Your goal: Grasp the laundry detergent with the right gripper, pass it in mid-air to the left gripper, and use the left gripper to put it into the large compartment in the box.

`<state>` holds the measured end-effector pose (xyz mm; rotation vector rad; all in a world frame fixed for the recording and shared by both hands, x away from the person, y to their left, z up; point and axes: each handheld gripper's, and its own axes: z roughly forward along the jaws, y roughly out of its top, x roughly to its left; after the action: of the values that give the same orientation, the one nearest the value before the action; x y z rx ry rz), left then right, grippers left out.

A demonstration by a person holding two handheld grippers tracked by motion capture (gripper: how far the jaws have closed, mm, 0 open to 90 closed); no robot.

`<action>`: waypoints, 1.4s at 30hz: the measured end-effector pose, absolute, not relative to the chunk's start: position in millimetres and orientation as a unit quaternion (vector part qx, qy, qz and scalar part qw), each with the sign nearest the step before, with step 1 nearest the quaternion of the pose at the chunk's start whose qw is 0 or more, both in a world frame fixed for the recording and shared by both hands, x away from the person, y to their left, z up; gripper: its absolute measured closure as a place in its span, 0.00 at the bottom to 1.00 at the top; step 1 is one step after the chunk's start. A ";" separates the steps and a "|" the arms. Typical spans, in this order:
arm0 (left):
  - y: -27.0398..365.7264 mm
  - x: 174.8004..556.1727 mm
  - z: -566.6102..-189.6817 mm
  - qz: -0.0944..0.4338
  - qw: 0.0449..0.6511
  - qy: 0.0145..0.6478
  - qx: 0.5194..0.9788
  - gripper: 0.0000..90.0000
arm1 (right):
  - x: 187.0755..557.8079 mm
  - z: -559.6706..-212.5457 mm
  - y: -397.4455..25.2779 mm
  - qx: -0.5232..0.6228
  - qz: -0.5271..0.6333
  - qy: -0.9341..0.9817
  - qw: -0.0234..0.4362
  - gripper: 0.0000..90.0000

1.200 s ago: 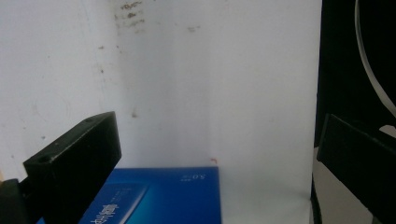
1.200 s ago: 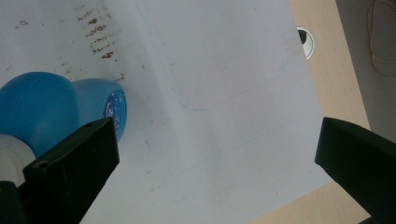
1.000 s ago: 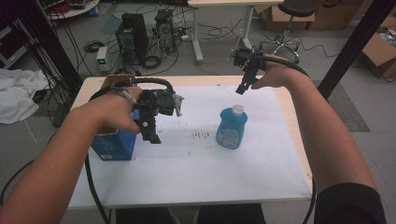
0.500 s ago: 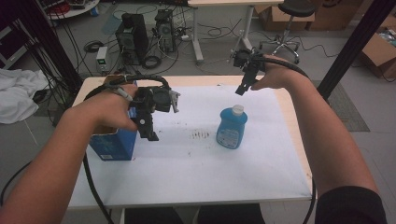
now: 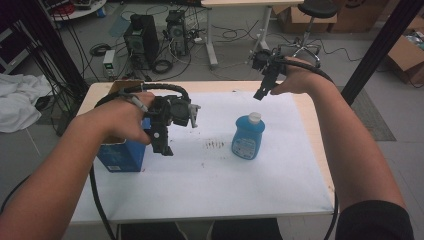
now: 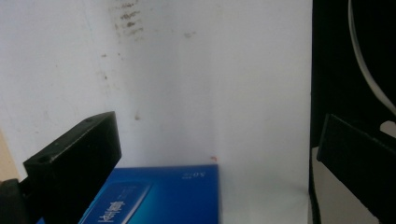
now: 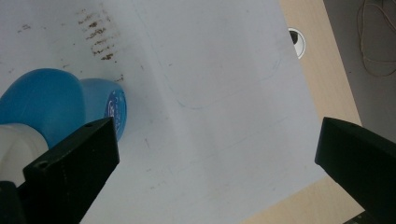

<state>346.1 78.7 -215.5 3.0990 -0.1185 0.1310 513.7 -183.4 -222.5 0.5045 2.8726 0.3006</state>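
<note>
The left claw (image 5: 162, 135), jaws spread and empty, is held directly above the blue box (image 5: 120, 156) standing at the desk's (image 5: 210, 200) left edge, while the spread right claw (image 5: 263, 90) is poised above and behind the upright blue bottle (image 5: 246, 137).
</note>
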 end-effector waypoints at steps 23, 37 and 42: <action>77.2 340.5 -216.8 0.049 0.021 -0.036 0.998 0.00 | 489.1 -213.2 -228.9 0.185 0.130 0.967 0.114 0.00; 76.5 329.5 -215.3 0.053 0.025 -0.045 0.997 0.00 | 439.7 -241.3 -279.7 0.178 0.241 0.949 0.099 0.00; 75.2 325.0 -213.3 0.056 0.027 -0.050 0.997 0.00 | 426.0 -259.2 -289.6 0.174 0.283 0.938 0.094 0.00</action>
<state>325.0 75.2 -213.3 3.0785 -0.1551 0.1723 426.0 -289.6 -259.2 0.5171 2.7846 0.8397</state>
